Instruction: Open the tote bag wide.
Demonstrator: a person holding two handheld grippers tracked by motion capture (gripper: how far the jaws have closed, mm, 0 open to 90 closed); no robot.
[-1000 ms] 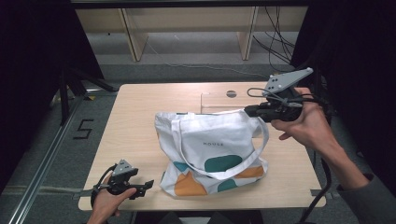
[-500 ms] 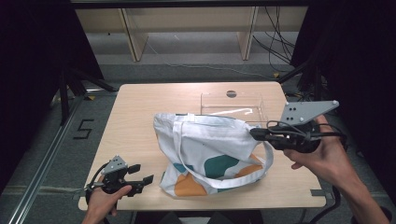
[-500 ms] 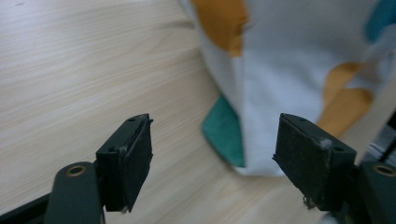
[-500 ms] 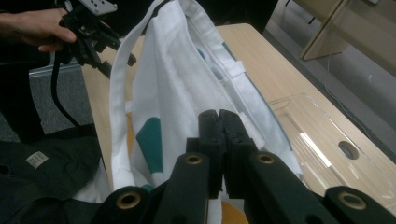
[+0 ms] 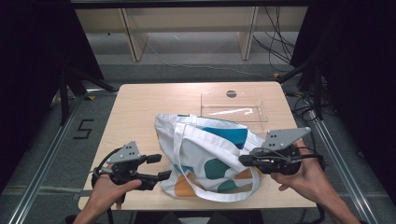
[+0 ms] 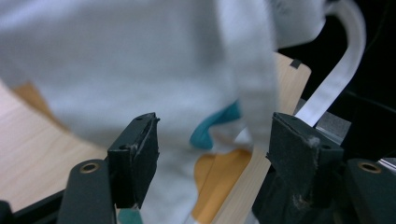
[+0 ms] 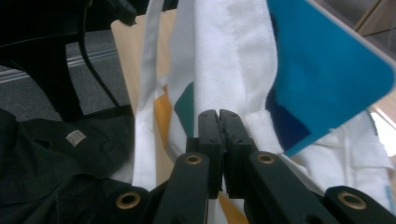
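While both hands sit low, right claw [image 5: 243, 159] pinches tote bag [image 5: 205, 154].

Tote bag [image 6: 140, 70] blurred and cut off at the frame's top (left gripper view), weave indistinct

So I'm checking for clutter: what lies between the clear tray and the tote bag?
Nothing: in the high view a narrow strip of bare table separates the clear tray from the tote bag.
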